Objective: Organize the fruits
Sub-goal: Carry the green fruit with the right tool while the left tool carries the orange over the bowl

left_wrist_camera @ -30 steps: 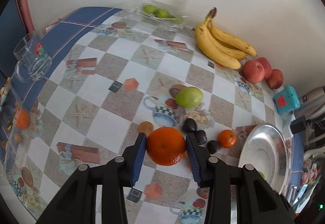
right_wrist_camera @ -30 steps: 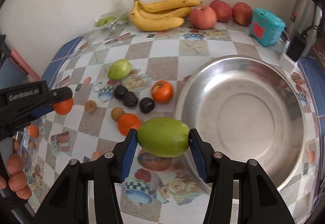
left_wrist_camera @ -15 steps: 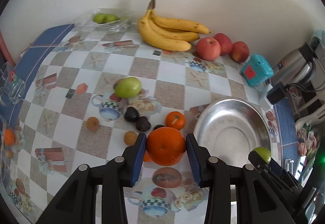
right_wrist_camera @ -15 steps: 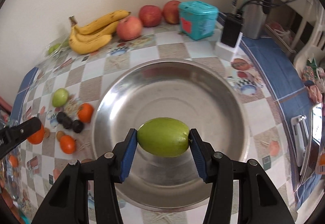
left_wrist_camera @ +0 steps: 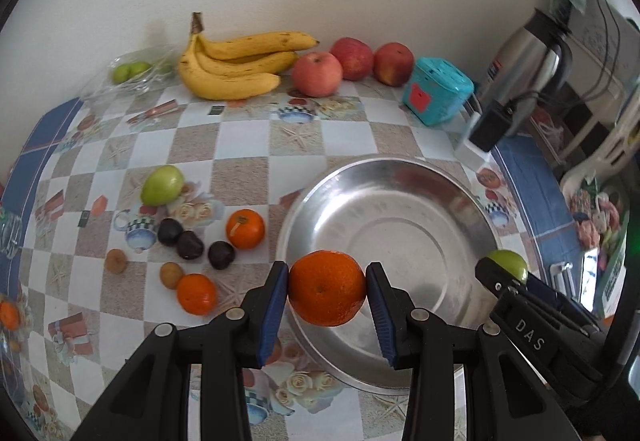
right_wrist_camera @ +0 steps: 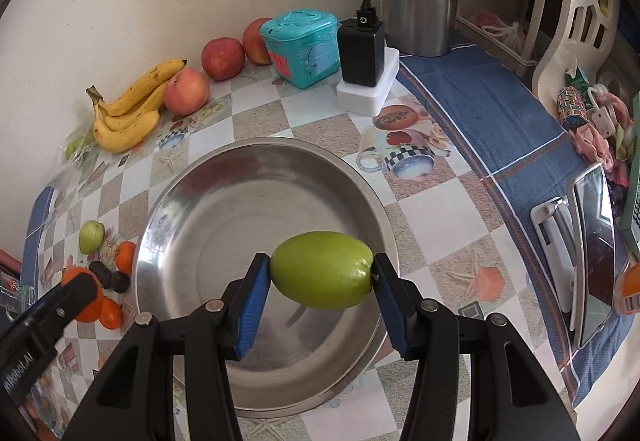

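Two claws each carry a fruit over an empty steel bowl on the bench.
Left claw (left_wrist_camera: pixel 327 293) grips an orange (left_wrist_camera: pixel 327 293) at the bowl's (left_wrist_camera: pixel 400 169) near rim; right claw (right_wrist_camera: pixel 321 270) clamps a green mango (right_wrist_camera: pixel 321 270) above its middle, both poised to drop in.

Checkered tablecloth table (left_wrist_camera: pixel 244 145) with steel bowl (left_wrist_camera: pixel 472 209), bananas (left_wrist_camera: pixel 236 65), apples (left_wrist_camera: pixel 316 73).

Black left gripper (left_wrist_camera: pixel 327 291), blue pads (left_wrist_camera: pixel 276 305), silver screws
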A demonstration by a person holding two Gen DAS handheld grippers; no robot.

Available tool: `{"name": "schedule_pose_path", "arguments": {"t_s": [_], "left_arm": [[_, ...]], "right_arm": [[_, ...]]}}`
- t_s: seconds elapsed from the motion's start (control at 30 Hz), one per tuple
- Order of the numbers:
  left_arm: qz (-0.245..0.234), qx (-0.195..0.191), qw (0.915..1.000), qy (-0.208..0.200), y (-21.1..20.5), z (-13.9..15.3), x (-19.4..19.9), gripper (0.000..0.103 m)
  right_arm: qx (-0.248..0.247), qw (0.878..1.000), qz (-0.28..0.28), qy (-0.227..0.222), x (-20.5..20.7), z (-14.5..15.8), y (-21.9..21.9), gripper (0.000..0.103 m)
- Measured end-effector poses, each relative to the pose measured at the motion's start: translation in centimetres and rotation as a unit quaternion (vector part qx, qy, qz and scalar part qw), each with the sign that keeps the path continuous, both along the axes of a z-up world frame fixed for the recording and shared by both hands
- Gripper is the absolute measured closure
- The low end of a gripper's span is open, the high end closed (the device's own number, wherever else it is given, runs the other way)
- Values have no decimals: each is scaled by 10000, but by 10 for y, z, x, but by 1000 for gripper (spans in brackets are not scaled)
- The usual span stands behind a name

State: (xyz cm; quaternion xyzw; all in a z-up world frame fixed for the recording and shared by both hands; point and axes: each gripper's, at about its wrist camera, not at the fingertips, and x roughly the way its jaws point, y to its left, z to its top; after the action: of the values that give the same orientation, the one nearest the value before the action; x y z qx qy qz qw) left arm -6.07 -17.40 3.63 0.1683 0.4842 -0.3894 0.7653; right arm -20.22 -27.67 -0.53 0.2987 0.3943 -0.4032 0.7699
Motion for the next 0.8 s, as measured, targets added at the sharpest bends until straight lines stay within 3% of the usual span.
{"name": "schedule_pose_path", "arguments": {"t_s": [0.37, 0.8], "left_arm": [[-382, 500, 9980, -56, -17, -41, -22, 60], [-464, 686, 9966, -2, -19, -60, -27, 60]], "right_arm": [[247, 9996, 81, 122, 2, -18, -1, 49], [454, 9985, 110, 286, 6, -33, 2, 49]]}}
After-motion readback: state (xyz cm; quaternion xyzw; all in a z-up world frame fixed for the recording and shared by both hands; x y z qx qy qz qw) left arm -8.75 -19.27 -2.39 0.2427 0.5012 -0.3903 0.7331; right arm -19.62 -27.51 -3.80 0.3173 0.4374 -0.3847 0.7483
